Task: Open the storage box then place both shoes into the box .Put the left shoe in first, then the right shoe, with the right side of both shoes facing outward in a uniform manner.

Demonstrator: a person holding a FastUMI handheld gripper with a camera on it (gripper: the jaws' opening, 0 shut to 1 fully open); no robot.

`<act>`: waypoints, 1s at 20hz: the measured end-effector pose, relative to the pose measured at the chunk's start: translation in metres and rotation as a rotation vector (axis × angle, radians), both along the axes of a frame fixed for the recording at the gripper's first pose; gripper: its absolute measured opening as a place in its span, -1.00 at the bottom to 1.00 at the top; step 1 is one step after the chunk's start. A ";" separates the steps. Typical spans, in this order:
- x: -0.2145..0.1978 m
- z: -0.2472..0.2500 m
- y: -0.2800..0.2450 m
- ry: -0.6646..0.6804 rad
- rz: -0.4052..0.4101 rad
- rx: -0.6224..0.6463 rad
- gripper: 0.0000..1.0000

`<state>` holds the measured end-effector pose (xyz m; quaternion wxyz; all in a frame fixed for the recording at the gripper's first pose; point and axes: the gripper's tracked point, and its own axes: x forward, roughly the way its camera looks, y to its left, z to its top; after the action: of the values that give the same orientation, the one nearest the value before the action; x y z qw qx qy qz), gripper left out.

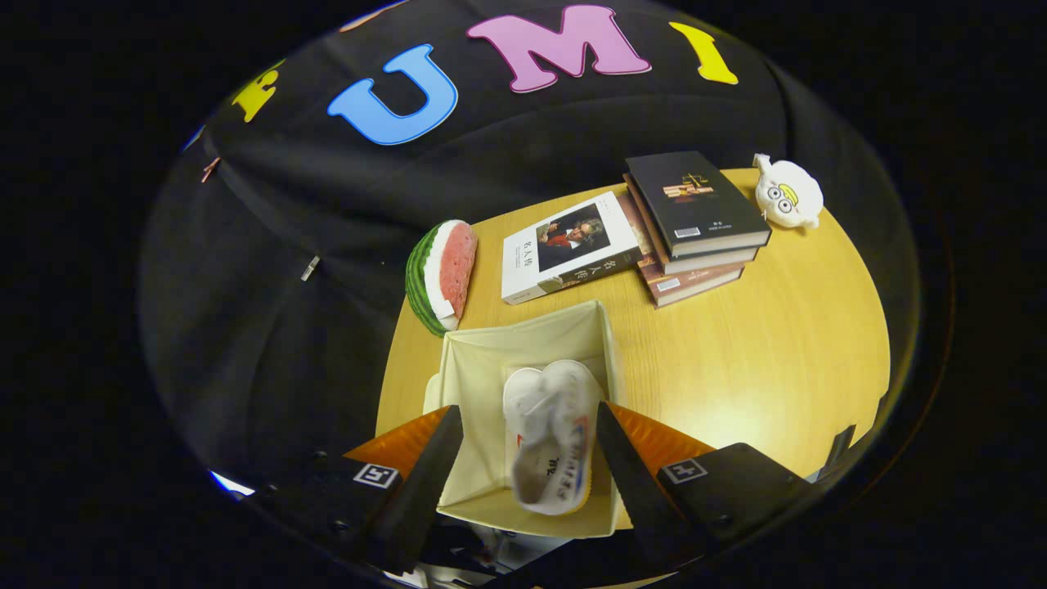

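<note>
An open cream fabric storage box point(532, 335) stands on the round wooden table point(777, 343), directly below my gripper point(527, 407). Inside it lies white footwear point(550, 446) with red and blue marks, blurred. Its far end shows two rounded lobes, so I cannot tell whether it is one shoe or two side by side. My fingers are spread wide over the box. The left finger is clear of the footwear. The right finger's edge lines up with its side, and I cannot tell if they touch. Nothing is pinched between them.
Beyond the box a watermelon-slice toy point(442, 274) sits at the table's edge. A white book point(572, 254) lies flat beside a stack of books point(695, 221). A white plush toy point(787, 192) rests at the far right rim. Bare tabletop lies right of the box.
</note>
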<state>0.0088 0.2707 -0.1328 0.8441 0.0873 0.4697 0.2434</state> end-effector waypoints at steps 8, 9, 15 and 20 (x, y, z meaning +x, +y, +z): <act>0.059 0.127 -0.074 -0.477 -0.102 -0.039 0.98; 0.064 0.143 -0.087 -0.534 -0.123 -0.044 0.97; 0.087 0.196 -0.176 -0.767 -0.259 -0.021 0.98; 0.104 0.206 -0.260 -0.910 -0.381 0.007 0.97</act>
<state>0.1125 0.0105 0.0729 0.9929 0.0595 0.0279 0.0996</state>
